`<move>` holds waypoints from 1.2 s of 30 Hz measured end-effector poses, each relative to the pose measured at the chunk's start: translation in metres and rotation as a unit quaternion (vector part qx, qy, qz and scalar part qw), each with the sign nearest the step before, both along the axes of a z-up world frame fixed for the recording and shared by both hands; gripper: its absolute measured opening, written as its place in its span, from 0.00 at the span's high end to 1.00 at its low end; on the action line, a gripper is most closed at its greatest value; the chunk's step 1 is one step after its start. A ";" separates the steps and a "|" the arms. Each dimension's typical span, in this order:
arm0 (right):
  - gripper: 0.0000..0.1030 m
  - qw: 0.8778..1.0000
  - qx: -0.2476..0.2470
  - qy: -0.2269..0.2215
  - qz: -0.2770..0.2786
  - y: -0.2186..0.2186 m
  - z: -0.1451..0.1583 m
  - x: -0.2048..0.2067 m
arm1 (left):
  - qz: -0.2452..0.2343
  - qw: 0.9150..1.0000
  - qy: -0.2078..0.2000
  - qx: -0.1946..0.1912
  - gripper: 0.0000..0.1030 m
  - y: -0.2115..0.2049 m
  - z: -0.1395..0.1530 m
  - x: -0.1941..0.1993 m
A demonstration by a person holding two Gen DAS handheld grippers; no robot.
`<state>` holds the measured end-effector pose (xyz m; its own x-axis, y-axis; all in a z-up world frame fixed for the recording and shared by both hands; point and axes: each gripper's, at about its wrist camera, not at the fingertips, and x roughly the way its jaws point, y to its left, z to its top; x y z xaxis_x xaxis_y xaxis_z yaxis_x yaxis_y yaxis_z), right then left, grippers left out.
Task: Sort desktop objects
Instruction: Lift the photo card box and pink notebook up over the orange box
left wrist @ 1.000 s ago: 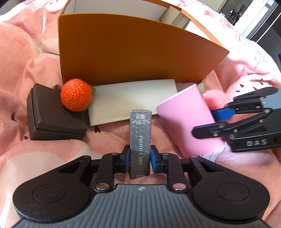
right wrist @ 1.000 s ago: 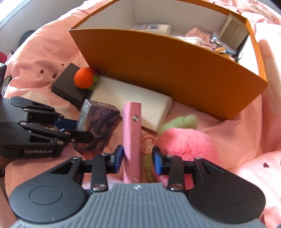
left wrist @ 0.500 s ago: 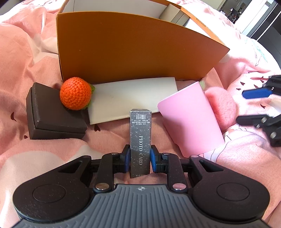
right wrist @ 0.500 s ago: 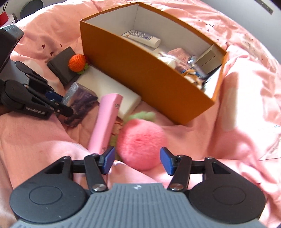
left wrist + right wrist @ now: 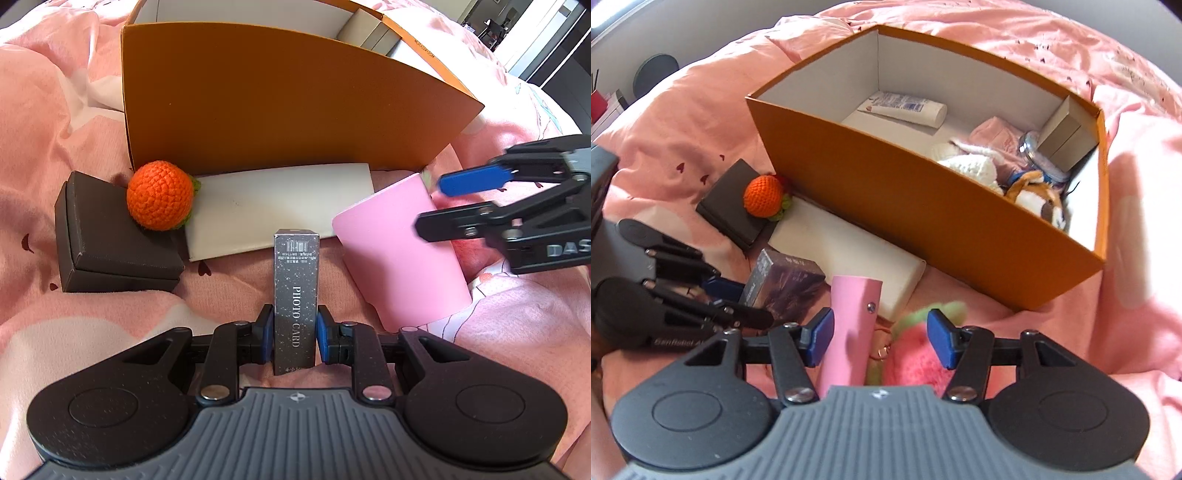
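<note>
In the left wrist view, the left gripper [image 5: 295, 341] at lower centre stays clenched on the upright grey photo-card box [image 5: 296, 295], exactly as a second ago, so that item is held and waiting. Behind it, the orange crocheted ball [image 5: 160, 201] leans on the black box [image 5: 107, 240] at middle left, the white flat box [image 5: 273, 206] lies along the foot of the orange cardboard box [image 5: 288, 107], and the pink case [image 5: 399, 251] lies at right. The right gripper [image 5: 443, 206] reaches in from the right edge, blurred, above that case. In the right wrist view, the right gripper [image 5: 879, 341] at lower centre has let go: a second ago its pads pinched the pink case [image 5: 851, 332], and now its jaws stand released, wide apart, the left pad just beside the case and the right one over the pink plush strawberry [image 5: 912, 362]. The orange cardboard box [image 5: 923, 229] fills the upper middle, already holding a tube, plush toys and a small carton. Judging by this, the case was dropped outside the box, and the plush may be the new target.
</note>
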<state>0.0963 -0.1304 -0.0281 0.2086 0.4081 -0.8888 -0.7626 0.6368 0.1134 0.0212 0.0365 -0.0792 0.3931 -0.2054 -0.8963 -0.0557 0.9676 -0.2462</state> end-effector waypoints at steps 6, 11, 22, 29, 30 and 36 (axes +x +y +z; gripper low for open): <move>0.65 0.999 0.002 0.036 0.009 0.003 -0.013 -0.013 | 0.000 1.000 0.000 -0.001 0.74 0.000 0.000 0.000; 0.66 0.999 -0.015 0.031 0.031 0.001 -0.020 -0.032 | -0.001 1.000 0.002 -0.002 0.74 -0.001 -0.001 0.000; 0.81 1.000 0.009 0.010 0.027 -0.003 -0.003 -0.039 | 0.002 1.000 0.010 -0.009 0.74 -0.002 -0.006 0.004; 0.81 0.999 0.050 -0.003 0.004 -0.010 0.028 -0.034 | 0.004 1.000 0.008 -0.009 0.74 -0.006 -0.006 0.004; 0.81 0.999 0.054 -0.006 0.002 -0.011 0.032 -0.033 | 0.006 1.000 0.006 -0.009 0.74 -0.006 -0.005 0.004; 0.81 0.997 0.072 -0.026 -0.012 -0.022 0.054 -0.030 | 0.012 1.000 -0.010 -0.006 0.75 -0.007 0.003 0.001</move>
